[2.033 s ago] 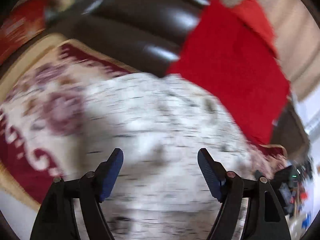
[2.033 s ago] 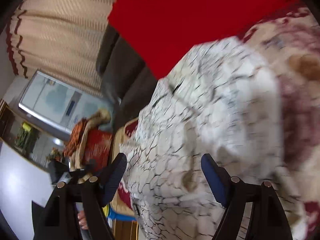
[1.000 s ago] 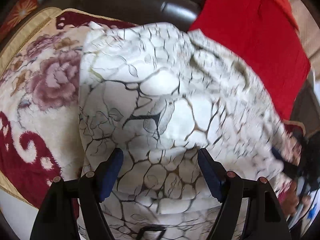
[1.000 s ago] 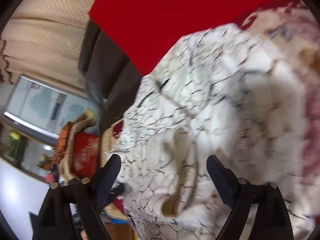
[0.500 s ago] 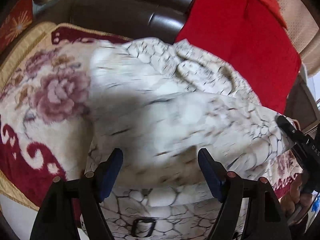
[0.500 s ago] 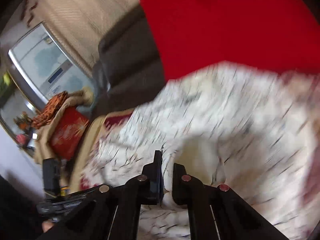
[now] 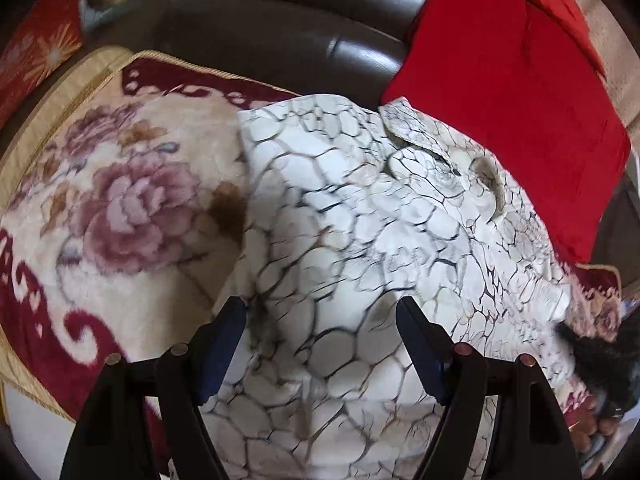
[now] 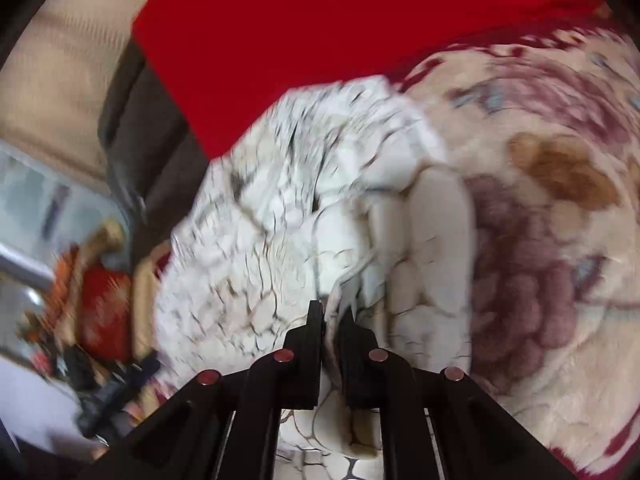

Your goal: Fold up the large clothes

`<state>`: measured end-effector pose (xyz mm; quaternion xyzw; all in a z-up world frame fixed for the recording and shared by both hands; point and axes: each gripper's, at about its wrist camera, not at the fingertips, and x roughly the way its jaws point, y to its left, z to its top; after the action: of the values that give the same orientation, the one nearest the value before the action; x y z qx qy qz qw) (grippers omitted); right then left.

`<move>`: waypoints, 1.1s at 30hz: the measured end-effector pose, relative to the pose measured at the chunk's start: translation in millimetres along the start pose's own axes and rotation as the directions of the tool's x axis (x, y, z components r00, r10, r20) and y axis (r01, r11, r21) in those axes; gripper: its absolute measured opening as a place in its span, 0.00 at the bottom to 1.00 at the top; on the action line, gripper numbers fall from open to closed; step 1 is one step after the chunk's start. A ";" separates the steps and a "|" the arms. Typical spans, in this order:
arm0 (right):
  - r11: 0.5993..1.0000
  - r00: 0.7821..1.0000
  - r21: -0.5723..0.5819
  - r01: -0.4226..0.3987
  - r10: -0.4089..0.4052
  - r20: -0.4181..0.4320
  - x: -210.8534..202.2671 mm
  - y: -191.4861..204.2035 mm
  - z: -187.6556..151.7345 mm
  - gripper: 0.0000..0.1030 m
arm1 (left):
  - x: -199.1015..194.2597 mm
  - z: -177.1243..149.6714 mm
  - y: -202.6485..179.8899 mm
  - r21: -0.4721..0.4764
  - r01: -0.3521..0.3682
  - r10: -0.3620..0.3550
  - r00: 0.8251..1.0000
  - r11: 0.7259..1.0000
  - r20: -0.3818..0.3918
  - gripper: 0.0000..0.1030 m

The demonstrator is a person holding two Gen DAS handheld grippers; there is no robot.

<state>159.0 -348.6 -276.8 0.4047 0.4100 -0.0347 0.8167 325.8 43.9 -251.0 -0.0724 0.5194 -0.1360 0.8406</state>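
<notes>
The white crackle-print garment (image 7: 360,240) lies bunched on the floral blanket (image 7: 120,200) over a dark sofa (image 7: 280,32), a red cloth (image 7: 500,100) at its far right. The left claw (image 7: 320,344) hangs released above it. The right claw (image 8: 330,316), after clamping and easing slightly, grasps a fold of the garment.

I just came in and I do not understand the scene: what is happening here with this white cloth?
A person is folding a white garment with a dark crackle print on a floral blanket laid over a dark leather sofa. The right gripper has just closed and pinches a fold of the garment between its fingers. The left gripper hangs open above the garment, holding nothing. A red cushion lies behind.
</notes>
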 end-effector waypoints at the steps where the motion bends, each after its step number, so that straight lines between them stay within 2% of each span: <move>1: 1.000 0.999 0.004 -0.001 0.001 0.033 -8.4 -1.0 1.4 0.14 | 5.3 1.1 -7.1 0.025 -0.007 0.007 1.000 1.000 -0.004 0.76; 4: 0.999 0.989 -0.035 0.025 -0.020 0.145 -33.4 4.0 3.2 0.14 | 24.8 -2.2 -20.3 0.106 -0.083 0.087 0.995 0.991 -0.037 0.76; 6: 0.996 0.975 -0.084 -0.011 0.029 0.220 -48.7 13.2 1.2 0.15 | 31.7 -10.0 -23.1 0.139 -0.094 0.102 0.993 0.986 -0.053 0.76; 7: 0.993 0.973 -0.111 -0.028 0.053 0.224 -51.2 17.2 0.2 0.15 | 34.5 -13.9 -22.0 0.140 -0.089 0.099 0.993 0.986 -0.065 0.76; 10: 0.974 0.985 -0.220 -0.053 0.088 0.149 -36.6 33.5 -9.8 0.14 | 31.7 -19.7 -16.6 0.121 -0.074 0.083 0.994 0.990 -0.071 0.76; 12: 0.971 0.997 -0.232 -0.064 0.074 0.034 -9.5 32.5 -17.5 0.15 | 23.6 -22.2 -18.6 0.133 -0.071 0.079 0.995 0.989 -0.054 0.76; 13: 0.977 0.998 -0.211 -0.029 0.016 -0.063 14.3 25.9 -22.3 0.15 | 21.3 -23.9 -19.9 0.144 -0.073 0.080 0.996 0.987 -0.044 0.76; 15: 0.985 0.988 -0.171 0.021 -0.046 -0.145 37.3 13.9 -27.7 0.13 | 19.6 -26.7 -25.6 0.192 -0.089 0.098 0.995 0.977 -0.036 0.76; 18: 0.990 0.993 -0.138 -0.008 -0.009 -0.121 27.9 9.8 -27.8 0.13 | 29.2 -27.9 -26.7 0.210 -0.100 0.116 0.991 0.972 -0.060 0.76; 20: 0.988 0.995 -0.148 -0.031 0.016 -0.102 15.0 16.7 -25.0 0.22 | 38.4 -28.3 -25.4 0.201 -0.086 0.107 0.990 0.976 -0.094 0.77; 21: 0.986 0.996 -0.160 -0.042 0.030 -0.078 6.8 22.0 -26.6 0.47 | 40.8 -29.1 -24.2 0.196 -0.087 0.108 0.989 0.977 -0.098 0.79; 22: 0.983 0.998 -0.173 -0.057 0.050 -0.045 -1.6 25.4 -27.5 0.85 | 40.3 -30.4 -24.8 0.192 -0.089 0.108 0.990 0.977 -0.092 0.79; 23: 0.978 0.996 -0.191 -0.083 0.085 0.003 -11.6 28.9 -30.2 0.92 | 39.7 -31.0 -24.5 0.190 -0.088 0.106 0.990 0.978 -0.089 0.79; 25: 0.969 0.994 -0.235 -0.073 0.090 0.064 -15.2 36.9 -33.9 0.91 | 39.6 -32.9 -24.3 0.194 -0.085 0.103 0.991 0.977 -0.084 0.80; 27: 0.961 0.999 -0.277 0.011 -0.001 0.038 2.5 40.9 -36.9 0.89 | 39.9 -34.9 -23.0 0.195 -0.086 0.103 0.992 0.977 -0.078 0.83; 29: 0.964 0.999 -0.263 0.047 -0.049 -0.003 17.4 30.4 -37.7 0.84 | 39.6 -37.4 -22.1 0.200 -0.087 0.103 0.992 0.976 -0.074 0.83; 33: 0.957 0.998 -0.283 0.060 -0.062 0.005 13.9 27.1 -38.0 0.81 | 30.5 -41.3 -17.6 0.187 -0.073 0.089 0.993 0.980 -0.080 0.83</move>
<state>154.4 -300.4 -282.2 0.2709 0.4247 -0.0001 0.8639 299.2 18.7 -291.1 0.0328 0.5438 -0.1519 0.8247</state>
